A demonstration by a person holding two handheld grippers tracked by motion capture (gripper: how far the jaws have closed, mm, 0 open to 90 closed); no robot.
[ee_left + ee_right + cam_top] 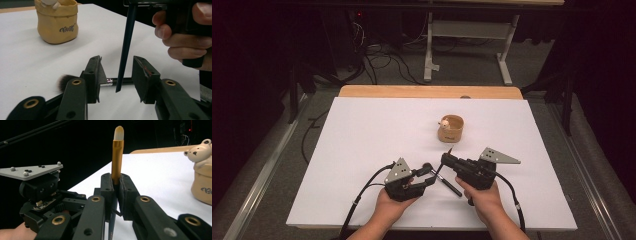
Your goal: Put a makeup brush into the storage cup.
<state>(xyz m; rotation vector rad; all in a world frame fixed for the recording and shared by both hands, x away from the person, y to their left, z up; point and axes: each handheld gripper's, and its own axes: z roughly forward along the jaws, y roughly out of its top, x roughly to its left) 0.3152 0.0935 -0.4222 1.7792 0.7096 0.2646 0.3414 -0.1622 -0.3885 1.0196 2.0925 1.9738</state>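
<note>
Indoors: brushes over a white table

Overhead, a white table (pixel 362 150) stands on grey carpet in a dark room, pot (pixel 450 128) mid-table. Left gripper (pixel 117 76): jaws apart, a fluffy brush (pixel 65 81) lying beyond. Right gripper (pixel 115 192): clamped on an upright gold brush (pixel 117 157).

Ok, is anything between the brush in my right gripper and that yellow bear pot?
Nothing visible. Only bare white table lies between the gold-ferruled brush in the right gripper and the pot. The black brush lies nearer the person, off that path.
</note>
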